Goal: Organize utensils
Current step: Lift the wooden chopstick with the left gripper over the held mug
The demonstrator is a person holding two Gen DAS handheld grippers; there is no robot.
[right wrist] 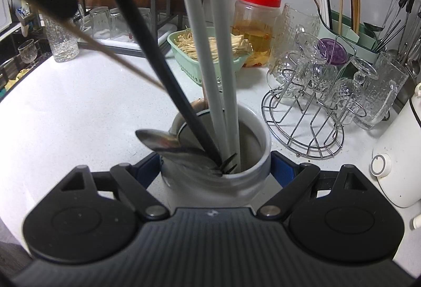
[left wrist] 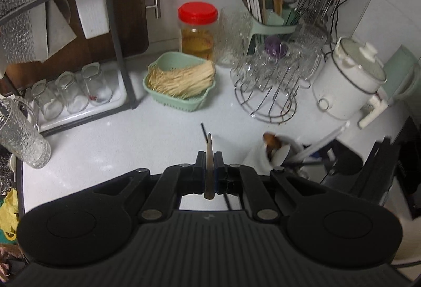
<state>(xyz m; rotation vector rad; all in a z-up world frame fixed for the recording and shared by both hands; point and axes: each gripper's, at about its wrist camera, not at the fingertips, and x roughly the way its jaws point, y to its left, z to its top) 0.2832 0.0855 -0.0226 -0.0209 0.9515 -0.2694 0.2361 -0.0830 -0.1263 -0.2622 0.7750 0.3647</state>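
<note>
Left tongs (left wrist: 209, 163) angled down, pinching chopstick (left wrist: 209, 155) — perhaps wooden

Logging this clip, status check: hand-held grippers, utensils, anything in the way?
Left hand-held gripper shut on wooden chopstick. Right hand-held gripper clamps white utensil cup. Countertop ahead clear.

you have open white counter (left wrist: 105, 145) ahead of the left gripper (left wrist: 209, 163). the dish rack (left wrist: 123, 55) walls the left, the green basket (left wrist: 181, 82) and wire glass stand (left wrist: 268, 92) close the back, the white cooker (left wrist: 350, 82) blocks the right.
</note>
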